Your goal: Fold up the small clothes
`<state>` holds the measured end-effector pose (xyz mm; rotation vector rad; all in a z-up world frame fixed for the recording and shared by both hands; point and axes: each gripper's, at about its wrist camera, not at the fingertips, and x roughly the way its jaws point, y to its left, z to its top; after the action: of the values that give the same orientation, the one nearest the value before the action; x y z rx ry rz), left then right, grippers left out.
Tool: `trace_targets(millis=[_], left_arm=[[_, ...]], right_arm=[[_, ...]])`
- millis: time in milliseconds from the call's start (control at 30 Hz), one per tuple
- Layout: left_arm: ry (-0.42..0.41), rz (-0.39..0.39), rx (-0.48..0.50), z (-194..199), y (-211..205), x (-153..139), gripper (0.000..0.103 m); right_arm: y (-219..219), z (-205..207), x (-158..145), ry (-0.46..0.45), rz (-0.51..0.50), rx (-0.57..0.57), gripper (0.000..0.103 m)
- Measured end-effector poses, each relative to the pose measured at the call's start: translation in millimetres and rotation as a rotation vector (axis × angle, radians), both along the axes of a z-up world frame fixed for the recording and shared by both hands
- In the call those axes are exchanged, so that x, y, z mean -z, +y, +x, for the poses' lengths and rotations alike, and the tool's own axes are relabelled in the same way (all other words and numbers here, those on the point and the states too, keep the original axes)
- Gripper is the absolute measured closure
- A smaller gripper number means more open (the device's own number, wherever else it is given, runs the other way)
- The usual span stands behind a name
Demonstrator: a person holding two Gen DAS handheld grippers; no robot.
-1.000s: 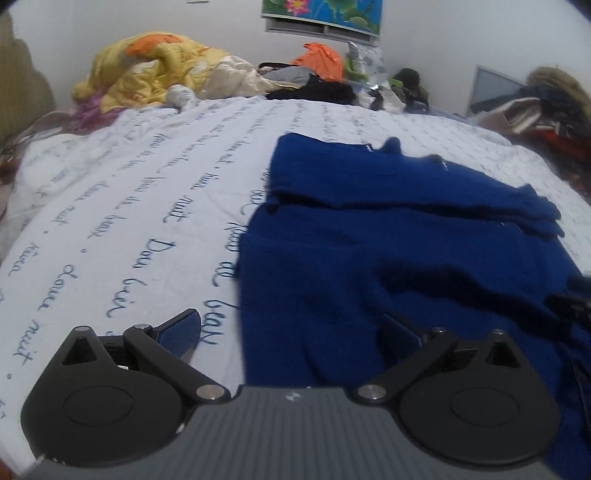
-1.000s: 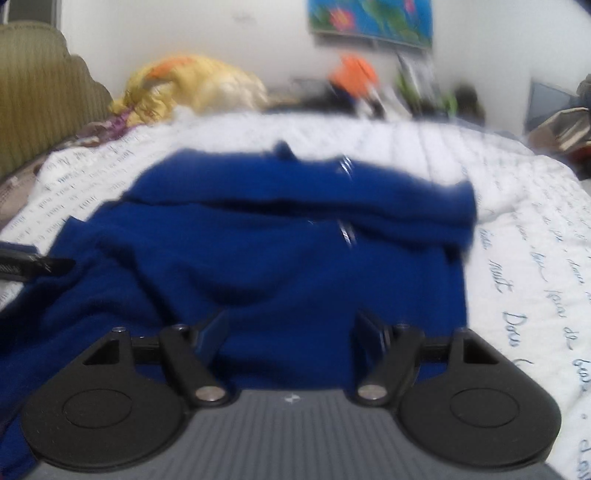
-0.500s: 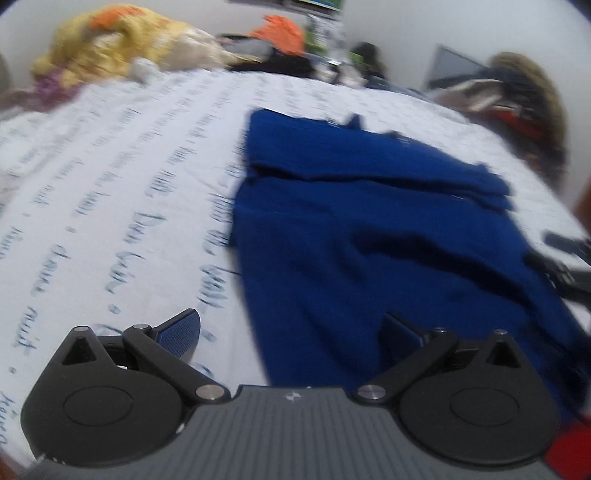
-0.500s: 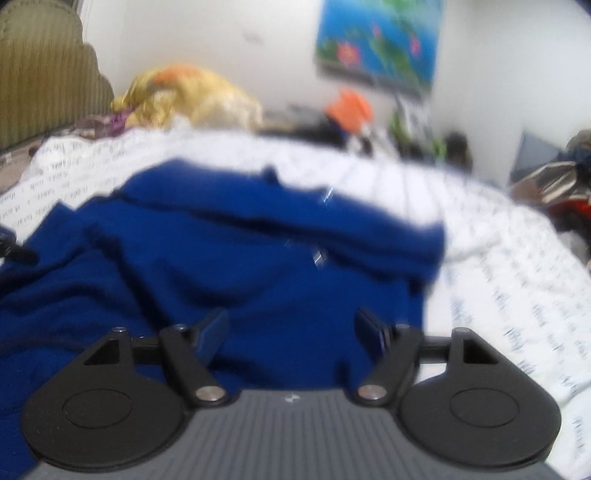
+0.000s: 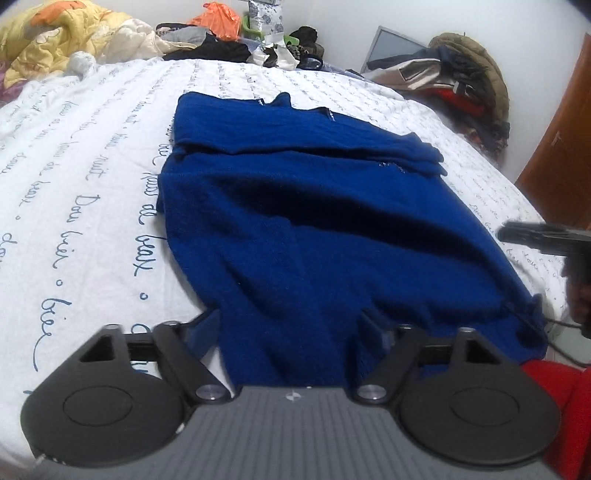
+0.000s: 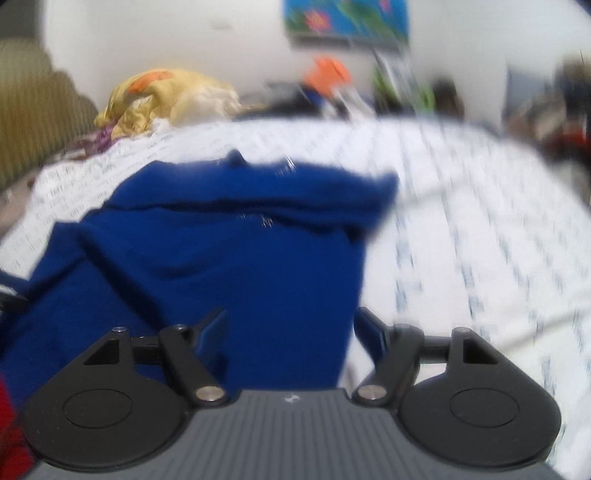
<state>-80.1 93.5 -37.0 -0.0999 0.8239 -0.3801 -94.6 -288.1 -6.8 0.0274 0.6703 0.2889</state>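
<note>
A dark blue knit garment (image 5: 314, 229) lies flat on the white bed sheet (image 5: 74, 166), its far part folded over into a band. My left gripper (image 5: 290, 326) hovers at the garment's near left corner; its jaws are closing with the hem between them, and the pads still stand apart from the cloth. In the blurred right wrist view, my right gripper (image 6: 291, 328) is open over the right edge of the garment (image 6: 240, 258), with cloth under its left finger and sheet under the right one. The right gripper's dark body (image 5: 539, 236) shows at the right edge of the left wrist view.
The sheet (image 6: 480, 240) bears blue handwriting. Piled at the bed's far end are a yellow quilt (image 5: 55, 33), an orange bag (image 5: 218, 14) and dark clothes. Coats (image 5: 461, 77) heap at the far right by a brown door (image 5: 561, 155). A red sleeve (image 5: 554, 398) is close on the right.
The left gripper's fingers have come closer together and it has tilted down over the garment's near left corner. The right gripper has slid rightward to the garment's right edge.
</note>
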Motion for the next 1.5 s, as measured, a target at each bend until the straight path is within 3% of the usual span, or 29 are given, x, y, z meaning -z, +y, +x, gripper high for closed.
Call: trace_targets(millis=[67,133,200,367,400,467,733,867,1000,1067,1133,1167,1200,1267,1400,1467,1500], left_arm=[[0.001,0.001,-0.015,-0.3,2.1,-1.8,0.049],[0.008,0.014,-0.028,1.0,3.1,-3.1,0.077],[0.019,0.022,-0.047,3.0,3.7,-3.7,0.089],[0.014,0.023,-0.038,1.0,3.1,-8.9,0.096],[0.006,0.024,-0.034,-0.4,1.6,-10.4,0.096],[-0.012,0.007,-0.025,-0.7,-1.3,-15.6,0.096],[-0.15,-0.009,-0.035,32.7,-13.8,-45.9,0.096],[-0.192,0.032,-0.073,62.7,-20.6,-46.2,0.096],[-0.169,0.049,-0.082,93.0,-22.5,-37.3,0.091],[-0.146,0.046,-0.105,103.0,-18.2,-31.0,0.075],[-0.125,0.027,-0.129,108.0,-11.6,-26.5,0.035],[-0.127,0.015,-0.148,107.2,-7.5,-25.5,0.031],[-0.134,0.006,-0.161,104.4,-5.0,-25.9,0.029],[-0.135,0.001,-0.162,98.0,-1.3,-26.5,0.027],[-0.109,-0.027,-0.155,80.9,8.3,-24.3,0.031],[-0.082,-0.054,-0.143,70.6,12.6,-21.5,0.039],[-0.063,-0.07,-0.136,66.3,14.2,-18.9,0.049]], right_arm=[[-16.0,-2.2,-1.9,0.056,0.061,-0.007,0.028],[-27.3,-4.4,-1.1,0.117,0.112,-0.019,0.028],[-29.4,-6.6,2.6,0.175,0.123,-0.035,0.033],[-3.0,-17.9,11.6,0.211,0.068,-0.133,0.054],[4.0,-20.4,11.1,0.202,0.042,-0.155,0.071],[11.7,-20.9,8.4,0.19,0.033,-0.179,0.095],[6.3,8.4,-15.4,0.029,0.156,-0.073,0.095],[6.2,40.9,-19.7,-0.05,0.104,0.011,0.095],[10.5,74.9,-12.5,-0.064,0.026,0.056,0.093],[10.5,87.0,-6.5,-0.044,0.032,0.081,0.091],[7.3,96.3,0.5,0.009,0.061,0.098,0.086],[4.9,98.4,2.5,0.026,0.07,0.117,0.073],[2.2,99.3,3.8,0.036,0.077,0.138,0.05],[-3.1,91.1,4.0,0.031,0.083,0.173,0.03],[-17.4,66.6,2.3,0.035,0.146,0.16,0.031],[-27.1,53.0,2.7,0.074,0.219,0.144,0.031],[-30.0,47.2,4.0,0.095,0.258,0.132,0.032]])
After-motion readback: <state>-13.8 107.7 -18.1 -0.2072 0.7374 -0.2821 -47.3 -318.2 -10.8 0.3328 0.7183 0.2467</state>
